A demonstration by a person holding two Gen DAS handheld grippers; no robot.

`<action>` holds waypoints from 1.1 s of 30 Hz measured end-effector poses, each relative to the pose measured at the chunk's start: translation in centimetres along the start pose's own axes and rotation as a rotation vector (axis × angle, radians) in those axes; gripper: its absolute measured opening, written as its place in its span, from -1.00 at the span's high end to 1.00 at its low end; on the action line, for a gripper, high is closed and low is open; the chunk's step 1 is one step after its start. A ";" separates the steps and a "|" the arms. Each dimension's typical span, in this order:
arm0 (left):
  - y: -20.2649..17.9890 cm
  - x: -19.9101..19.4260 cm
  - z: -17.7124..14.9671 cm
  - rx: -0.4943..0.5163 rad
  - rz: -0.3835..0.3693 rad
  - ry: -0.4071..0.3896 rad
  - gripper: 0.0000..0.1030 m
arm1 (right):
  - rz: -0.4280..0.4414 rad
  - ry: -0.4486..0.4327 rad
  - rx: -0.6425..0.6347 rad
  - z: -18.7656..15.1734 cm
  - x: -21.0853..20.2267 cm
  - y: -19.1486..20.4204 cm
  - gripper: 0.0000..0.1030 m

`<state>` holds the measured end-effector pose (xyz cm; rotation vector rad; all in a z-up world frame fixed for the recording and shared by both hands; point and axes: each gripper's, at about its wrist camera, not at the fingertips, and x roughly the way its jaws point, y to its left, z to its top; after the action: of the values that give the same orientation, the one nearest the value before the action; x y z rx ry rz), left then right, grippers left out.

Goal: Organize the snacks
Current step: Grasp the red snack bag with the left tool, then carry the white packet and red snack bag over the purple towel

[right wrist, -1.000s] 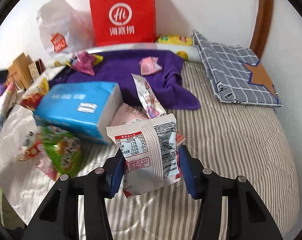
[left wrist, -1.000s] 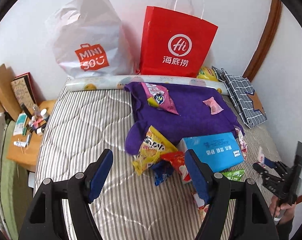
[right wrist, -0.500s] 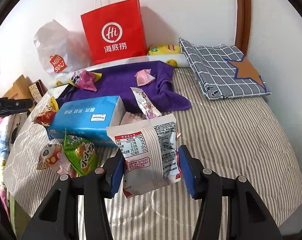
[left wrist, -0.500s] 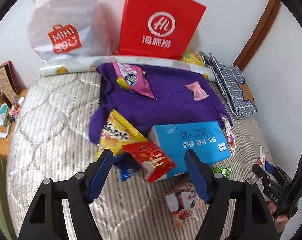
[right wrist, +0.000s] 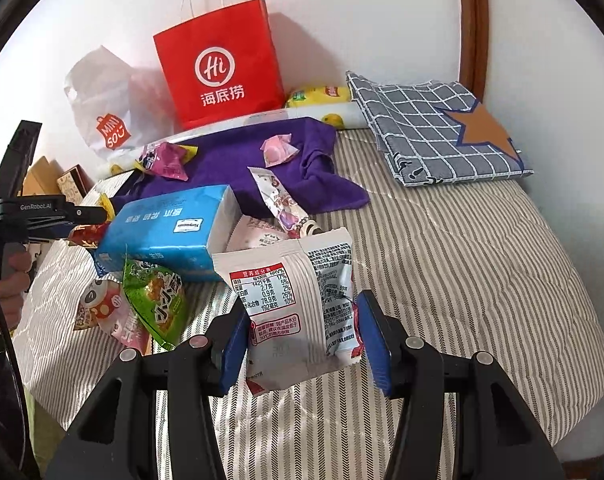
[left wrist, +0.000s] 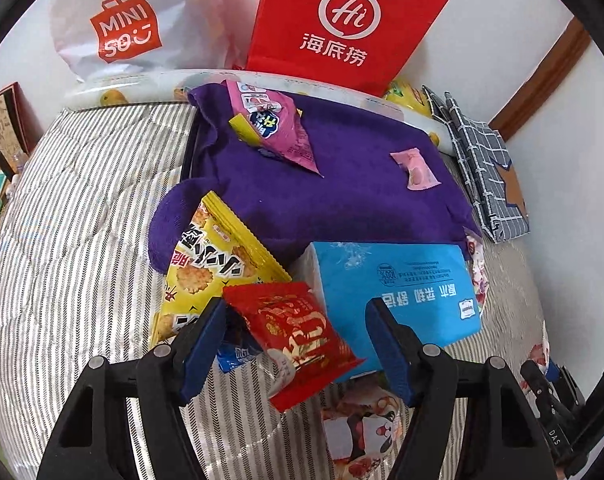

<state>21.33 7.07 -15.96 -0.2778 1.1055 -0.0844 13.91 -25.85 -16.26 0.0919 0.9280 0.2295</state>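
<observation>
Since the earlier frame the left gripper [left wrist: 296,338] has come down and forward over the snack pile, so the red foil snack packet with gold lettering [left wrist: 302,334] now lies between its blue pads. Its jaws are closing, and the pads do not yet press on the packet. That packet's long axis runs diagonally, from upper left by the yellow bag to lower right.

One striped bed mattress [right wrist: 461,264] carries everything. One red paper bag with a white "Hi" logo [right wrist: 218,68] and one white plastic bag printed in orange [right wrist: 106,120] stand against the wall. One purple towel [left wrist: 341,192] is spread below them, and one grey checked folded cloth with an orange star [right wrist: 433,136] lies to the right. One blue tissue pack [left wrist: 397,284] lies just beside the red packet, long axis across the bed. One yellow cracker bag [left wrist: 210,268] lies tilted at the towel's edge, partly under the red packet.

The right gripper [right wrist: 302,336] is clamped on one white snack packet with a red-bordered nutrition table [right wrist: 290,304], held upright above the mattress with its long axis vertical. One green snack bag [right wrist: 158,304] lies near the tissue pack, and two pink packets [left wrist: 278,128] rest on the towel.
</observation>
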 end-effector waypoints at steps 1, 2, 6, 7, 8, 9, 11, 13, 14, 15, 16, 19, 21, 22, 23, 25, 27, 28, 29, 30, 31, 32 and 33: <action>0.1 0.0 0.0 0.000 0.002 0.000 -0.28 | 0.001 0.005 0.001 -0.1 0.1 0.0 -0.01; 0.1 -0.1 0.0 -0.002 -0.001 -0.002 -0.27 | 0.002 0.011 -0.002 -0.1 0.2 0.0 -0.01; 0.3 0.2 -0.3 -0.003 -0.023 0.020 0.23 | -0.014 0.026 -0.032 -0.4 0.5 0.6 -0.01; 0.3 0.3 -0.5 0.000 -0.028 0.027 0.28 | -0.016 0.028 -0.040 -0.4 0.5 0.7 -0.01; 0.3 0.3 -0.8 0.005 -0.025 0.021 0.38 | -0.020 0.030 -0.049 -0.5 0.5 0.9 -0.01; 0.2 0.3 -0.9 0.012 -0.021 0.021 0.40 | -0.025 0.030 -0.056 -0.6 0.5 1.1 -0.01; 0.3 0.0 -1.4 0.022 -0.025 0.017 0.40 | -0.031 0.027 -0.068 -0.8 0.3 1.5 -0.01; 0.4 -0.4 -1.7 0.027 -0.025 0.013 0.40 | -0.032 0.028 -0.072 -0.9 0.2 1.8 -0.01; 0.6 -0.7 -1.8 0.029 -0.023 0.010 0.40 | -0.031 0.026 -0.072 -0.9 0.1 1.9 -0.01; 0.6 -0.9 -1.9 0.030 -0.022 0.005 0.40 | -0.029 0.022 -0.072 -0.9 -0.1 2.0 -0.01; 0.8 -1.2 -2.1 0.030 -0.020 -0.002 0.40 | -0.029 0.019 -0.071 -1.0 -0.2 2.2 -0.01; 1.2 -2.1 -2.5 0.026 -0.028 -0.015 0.40 | -0.029 0.008 -0.064 -0.9 -0.7 2.4 -0.01; 1.3 -2.7 -2.8 0.025 -0.033 -0.023 0.40 | -0.030 -0.002 -0.060 -0.9 -1.1 2.6 -0.01; 1.4 -3.1 -3.0 0.026 -0.039 -0.029 0.40 | -0.031 -0.005 -0.058 -0.9 -1.3 2.7 -0.01; 1.4 -3.3 -3.2 0.026 -0.043 -0.033 0.40 | -0.032 -0.007 -0.055 -0.8 -1.5 2.8 -0.01; 1.3 -3.9 -3.5 0.028 -0.053 -0.042 0.40 | -0.033 -0.012 -0.050 -0.8 -1.8 2.9 -0.01; 1.1 -4.3 -3.9 0.031 -0.062 -0.050 0.40 | -0.033 -0.018 -0.048 -0.6 -2.2 3.1 -0.01; 1.0 -4.6 -4.0 0.034 -0.066 -0.053 0.40 | -0.034 -0.022 -0.048 -0.6 -2.4 3.2 -0.01; 0.9 -4.8 -4.2 0.036 -0.070 -0.057 0.40 | -0.034 -0.027 -0.048 -0.6 -2.7 3.4 -0.01; 0.8 -5.0 -4.3 0.038 -0.072 -0.059 0.40 | -0.034 -0.033 -0.048 -0.5 -2.9 3.5 -0.01; 0.7 -5.2 -4.4 0.040 -0.074 -0.063 0.40 | -0.034 -0.038 -0.047 -0.4 -3.2 3.7 -0.01; 0.6 -5.5 -4.5 0.042 -0.078 -0.068 0.40 | -0.033 -0.043 -0.045 -0.3 -3.4 3.8 -0.01; 0.5 -5.8 -4.6 0.043 -0.082 -0.072 0.40 | -0.032 -0.048 -0.045 -0.2 -3.6 3.9 -0.01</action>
<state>14.60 7.89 -13.02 -0.2856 1.0197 -0.1696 11.10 -22.88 -12.85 0.0412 0.8759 0.2179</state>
